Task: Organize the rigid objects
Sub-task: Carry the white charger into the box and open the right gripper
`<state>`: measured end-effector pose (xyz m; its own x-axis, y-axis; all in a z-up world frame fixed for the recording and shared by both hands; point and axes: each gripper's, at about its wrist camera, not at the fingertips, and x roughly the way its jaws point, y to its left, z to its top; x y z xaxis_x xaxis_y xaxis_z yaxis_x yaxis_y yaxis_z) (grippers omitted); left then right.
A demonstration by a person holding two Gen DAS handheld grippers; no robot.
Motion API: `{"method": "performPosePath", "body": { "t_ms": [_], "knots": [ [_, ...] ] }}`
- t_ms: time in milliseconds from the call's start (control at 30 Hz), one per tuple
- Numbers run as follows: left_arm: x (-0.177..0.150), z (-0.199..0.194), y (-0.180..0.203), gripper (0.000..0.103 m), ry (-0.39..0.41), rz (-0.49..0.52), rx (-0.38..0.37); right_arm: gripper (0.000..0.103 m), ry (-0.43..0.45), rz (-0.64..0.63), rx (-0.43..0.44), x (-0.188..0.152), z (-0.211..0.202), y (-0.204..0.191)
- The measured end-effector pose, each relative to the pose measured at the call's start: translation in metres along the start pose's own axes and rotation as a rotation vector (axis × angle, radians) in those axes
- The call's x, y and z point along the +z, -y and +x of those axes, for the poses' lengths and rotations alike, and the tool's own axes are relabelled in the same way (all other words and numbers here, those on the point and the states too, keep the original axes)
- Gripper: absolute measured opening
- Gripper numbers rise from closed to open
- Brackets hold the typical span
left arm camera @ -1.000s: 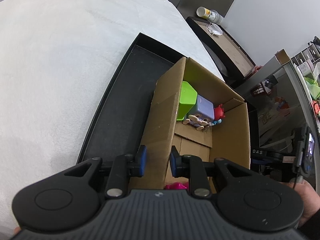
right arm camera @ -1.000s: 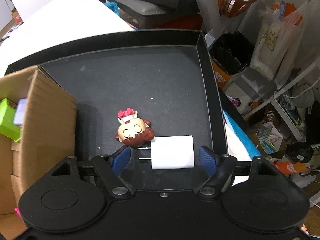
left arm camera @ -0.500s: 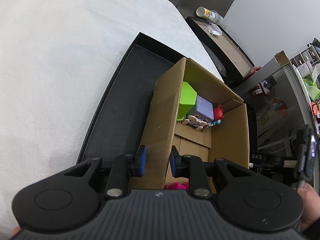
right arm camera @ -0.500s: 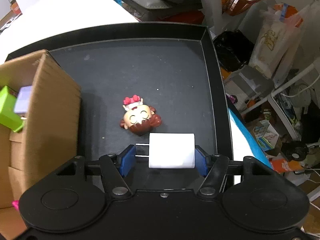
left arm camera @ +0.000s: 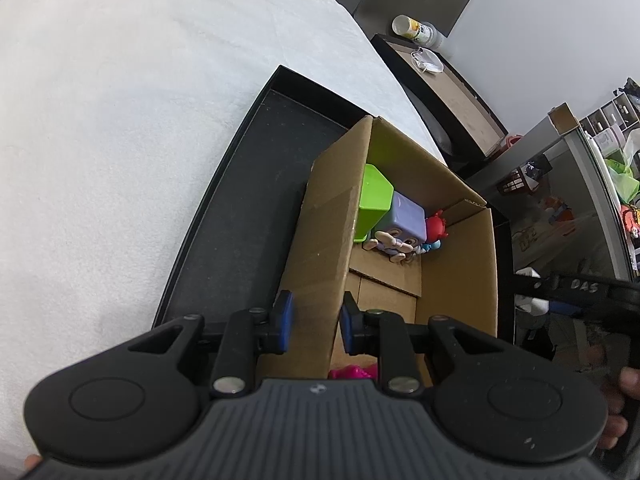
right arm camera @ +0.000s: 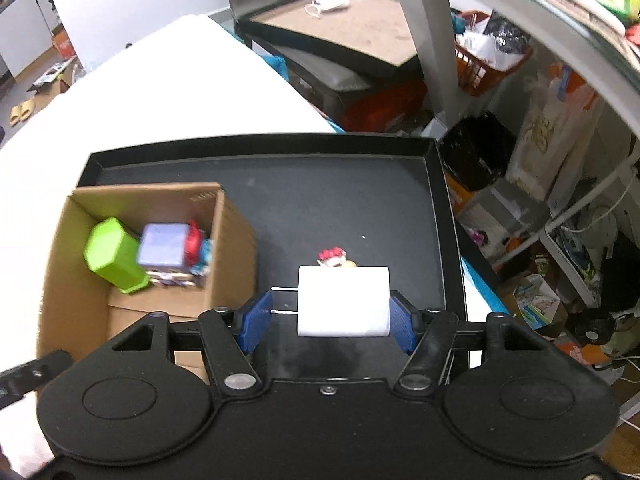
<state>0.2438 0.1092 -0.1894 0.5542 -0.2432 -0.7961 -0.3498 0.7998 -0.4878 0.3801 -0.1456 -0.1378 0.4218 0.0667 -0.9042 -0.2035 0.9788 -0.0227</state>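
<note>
The right tool is clamped on the white charger, prongs pointing left, held above the black tray. Just behind the charger a small figurine pokes out on the tray floor. The left tool is closed on the near wall of the cardboard box. Inside the box sit a green block, a purple cube and a red toy.
</note>
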Motion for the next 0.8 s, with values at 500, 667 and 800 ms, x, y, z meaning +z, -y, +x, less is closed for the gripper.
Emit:
{"method": "performPosePath", "body": {
  "t_ms": [500, 667, 800],
  "knots": [
    [0.0, 0.0, 0.001, 0.023, -0.001, -0.003, 0.003, 0.061, 0.028, 0.012, 0.114, 0.005, -0.033, -0.021],
    [-0.002, 0.001, -0.001, 0.023, 0.0, 0.0, 0.004, 0.061, 0.023, 0.015, 0.145, 0.003, -0.033, -0.03],
    [-0.001, 0.0, 0.0, 0.023, -0.001, -0.002, 0.004, 0.061, 0.018, -0.004, 0.166, 0.001, -0.03, -0.042]
  ]
}}
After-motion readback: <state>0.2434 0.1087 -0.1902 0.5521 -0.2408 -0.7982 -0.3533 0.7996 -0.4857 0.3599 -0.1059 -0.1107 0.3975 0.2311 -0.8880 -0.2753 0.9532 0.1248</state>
